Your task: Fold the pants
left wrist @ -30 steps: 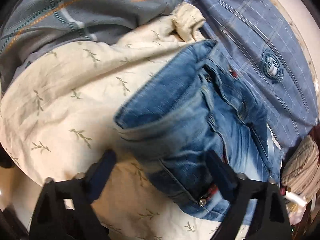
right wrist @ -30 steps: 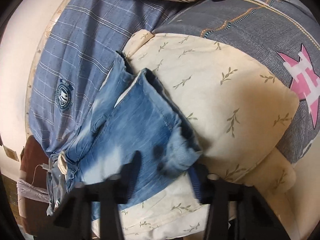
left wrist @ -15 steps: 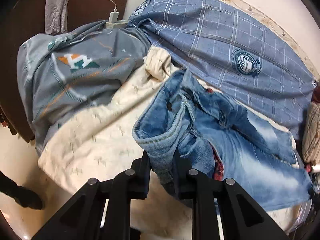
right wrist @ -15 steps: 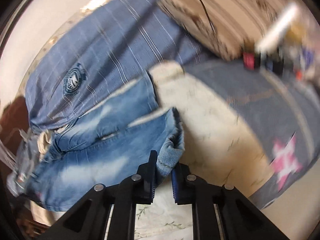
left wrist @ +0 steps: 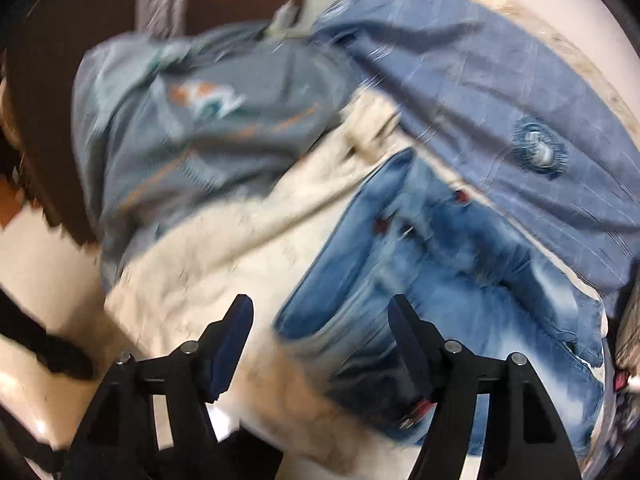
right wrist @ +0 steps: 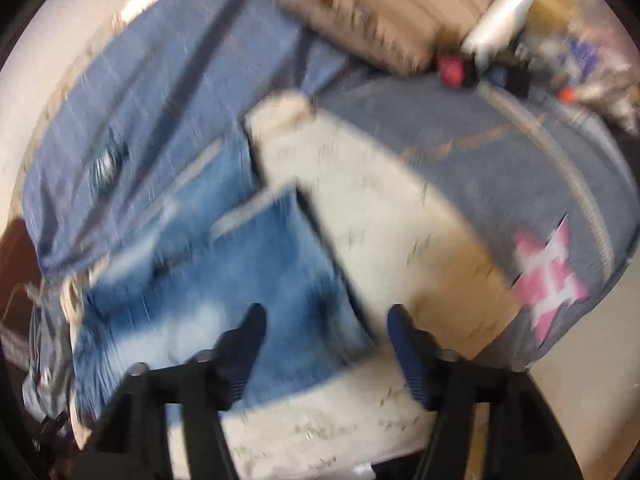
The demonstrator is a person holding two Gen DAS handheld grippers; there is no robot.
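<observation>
Denim pants [left wrist: 460,280] lie on cream cloth [left wrist: 224,264]

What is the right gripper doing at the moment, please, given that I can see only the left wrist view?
Observer: The right gripper has just been opening. Its fingers stand apart above the jeans and clamp nothing.
Operator: Thank you. Where does the jeans' edge on that side lie?
Observer: It lies on the cream leaf-print pillow, and the edge runs down between the two fingers.
Operator: Is there anything past the pillow that I cannot see?
Observer: Yes, the grey cover carries a pink star to the right of the pillow.
</observation>
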